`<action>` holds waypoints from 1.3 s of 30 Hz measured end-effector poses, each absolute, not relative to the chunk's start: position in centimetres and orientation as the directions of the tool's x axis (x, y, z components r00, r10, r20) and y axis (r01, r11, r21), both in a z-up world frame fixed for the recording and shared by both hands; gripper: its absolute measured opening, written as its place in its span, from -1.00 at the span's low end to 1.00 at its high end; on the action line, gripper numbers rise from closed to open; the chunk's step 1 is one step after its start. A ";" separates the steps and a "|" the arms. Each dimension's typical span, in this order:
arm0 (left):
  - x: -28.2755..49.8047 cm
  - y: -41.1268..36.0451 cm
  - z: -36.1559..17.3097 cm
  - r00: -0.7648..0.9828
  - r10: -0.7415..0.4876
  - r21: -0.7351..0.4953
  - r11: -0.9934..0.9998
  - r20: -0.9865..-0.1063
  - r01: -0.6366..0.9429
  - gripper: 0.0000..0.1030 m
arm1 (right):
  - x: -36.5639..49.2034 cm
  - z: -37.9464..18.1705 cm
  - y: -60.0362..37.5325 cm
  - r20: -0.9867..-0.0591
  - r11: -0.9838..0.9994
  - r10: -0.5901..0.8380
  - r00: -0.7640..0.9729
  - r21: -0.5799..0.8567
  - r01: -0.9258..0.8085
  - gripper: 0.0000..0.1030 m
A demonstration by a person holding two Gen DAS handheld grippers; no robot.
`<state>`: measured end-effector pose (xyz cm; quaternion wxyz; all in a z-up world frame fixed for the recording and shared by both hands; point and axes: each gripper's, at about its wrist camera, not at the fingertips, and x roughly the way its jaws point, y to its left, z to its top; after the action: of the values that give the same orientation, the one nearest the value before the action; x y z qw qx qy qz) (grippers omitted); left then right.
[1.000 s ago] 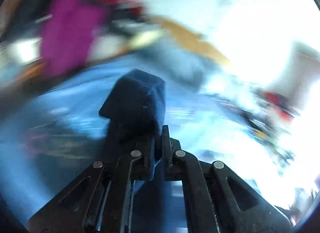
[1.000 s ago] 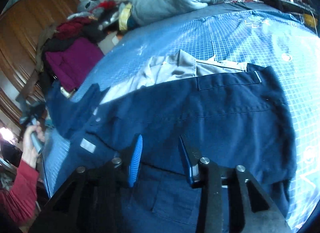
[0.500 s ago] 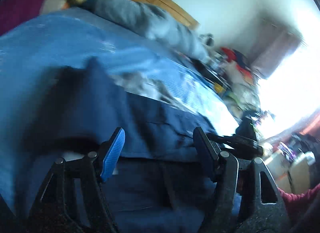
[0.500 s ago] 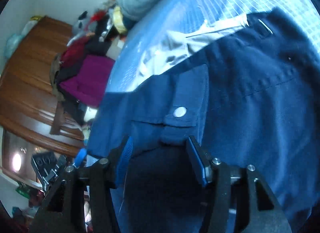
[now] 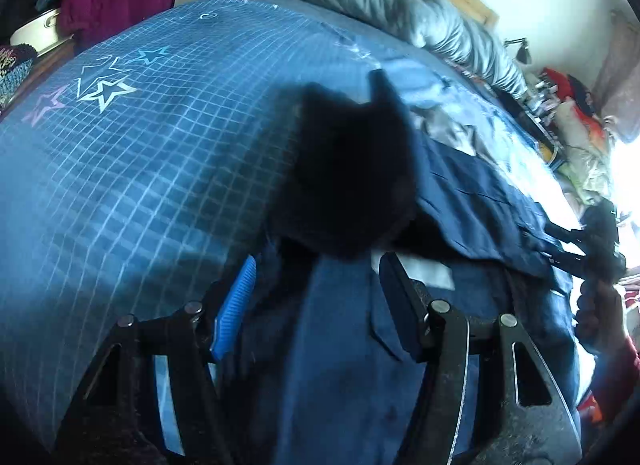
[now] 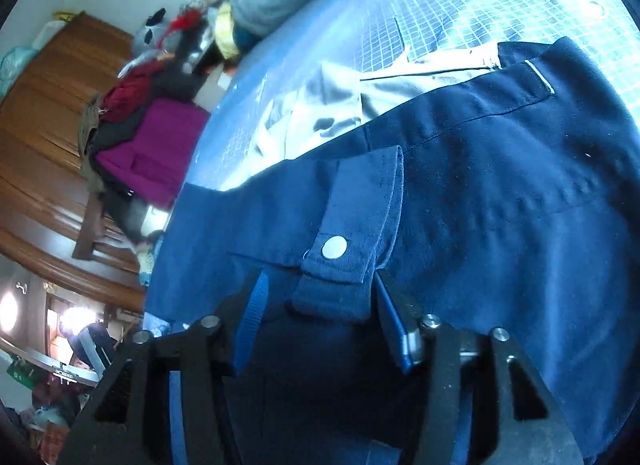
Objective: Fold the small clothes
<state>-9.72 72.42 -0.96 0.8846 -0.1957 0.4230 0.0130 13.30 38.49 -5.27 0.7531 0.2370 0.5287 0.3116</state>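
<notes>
A navy garment (image 5: pixel 480 193) lies spread on the blue grid-patterned bed sheet (image 5: pixel 140 153), with a pale grey piece (image 6: pixel 360 101) showing at its far edge. My left gripper (image 5: pixel 316 297) hangs low over the garment's left end. Its jaws are closing, with navy cloth lying between them and a blurred dark flap (image 5: pixel 348 177) just ahead; the pads do not press on it. My right gripper (image 6: pixel 320 313) straddles a navy tab with a silver snap (image 6: pixel 335 247). Its jaws are closing too, and the left pad still stands clear of the tab.
A rumpled grey duvet (image 5: pixel 400 13) lies along the bed's far side by a wooden headboard. Piled clothes, some magenta (image 6: pixel 156 149), sit against a wooden wardrobe (image 6: pixel 52 105) off the bed. A person's hand (image 5: pixel 596 313) holds the other gripper at the right edge.
The left gripper was shut on dark cloth, then let go, opened wide and dropped toward the garment. The right gripper rolled and moved in close over the snap tab.
</notes>
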 end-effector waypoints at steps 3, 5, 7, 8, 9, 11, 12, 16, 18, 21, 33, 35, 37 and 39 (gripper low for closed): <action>-9.0 72.9 -1.7 0.632 -0.158 -0.354 0.914 -0.758 -0.196 0.28 | 13.2 -5.4 38.9 -0.660 0.703 0.711 0.242 0.676 -0.222 -0.60; -9.7 73.3 -1.7 0.655 -0.190 -0.405 0.894 -0.732 -0.192 0.30 | 12.9 -4.9 38.6 -0.637 0.685 0.728 0.253 0.689 -0.236 -0.84; -10.9 74.0 -1.9 0.678 -0.207 -0.450 0.870 -0.705 -0.202 0.33 | 12.5 -3.4 37.4 -0.611 0.681 0.730 0.307 0.686 -0.255 -0.86; -11.6 74.4 -1.9 0.688 -0.211 -0.469 0.858 -0.694 -0.209 0.33 | 12.1 -2.6 36.6 -0.596 0.679 0.731 0.331 0.685 -0.265 -0.87; -12.1 74.8 -2.0 0.699 -0.219 -0.490 0.845 -0.681 -0.213 0.33 | 11.7 -1.8 35.7 -0.586 0.679 0.729 0.353 0.681 -0.274 -0.87; -13.3 75.5 -1.9 0.715 -0.215 -0.516 0.825 -0.665 -0.231 0.33 | 10.9 -1.1 34.4 -0.593 0.694 0.716 0.369 0.661 -0.286 -0.87; -13.7 75.8 -1.8 0.725 -0.193 -0.512 0.822 -0.661 -0.249 0.33 | 10.6 -1.2 34.2 -0.608 0.704 0.708 0.361 0.649 -0.288 -0.87; -16.1 76.7 0.2 0.768 -0.064 -0.466 0.826 -0.637 -0.318 0.33 | 10.2 -3.5 34.0 -0.679 0.746 0.666 0.309 0.611 -0.264 -0.87; -15.6 77.0 0.3 0.764 -0.037 -0.454 0.822 -0.644 -0.343 0.33 | 10.0 -3.9 33.4 -0.692 0.767 0.642 0.330 0.590 -0.254 -0.87; -13.9 76.6 -0.1 0.730 -0.032 -0.395 0.857 -0.682 -0.332 0.33 | 9.5 -3.4 32.1 -0.682 0.786 0.614 0.398 0.573 -0.230 -0.92; -8.4 74.8 -2.9 0.624 -0.012 -0.270 0.908 -0.781 -0.320 0.37 | 9.0 -0.7 33.6 -0.678 0.784 0.619 0.396 0.511 -0.351 -0.73; -8.8 74.9 -2.8 0.643 -0.025 -0.289 0.906 -0.766 -0.309 0.39 | 8.9 0.7 35.7 -0.666 0.766 0.637 0.388 0.489 -0.418 0.05; -9.0 75.2 -2.9 0.652 -0.037 -0.308 0.901 -0.758 -0.307 0.39 | 9.2 1.7 36.8 -0.670 0.781 0.612 0.420 0.425 -0.458 0.35; -9.2 75.3 -3.0 0.658 -0.051 -0.326 0.896 -0.751 -0.302 0.42 | 10.3 1.9 36.1 -0.681 0.810 0.578 0.450 0.410 -0.420 0.25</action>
<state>-9.22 75.28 -3.01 0.8844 -0.2171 0.4071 0.0711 10.35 36.05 1.86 0.8466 0.0913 0.4337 0.2946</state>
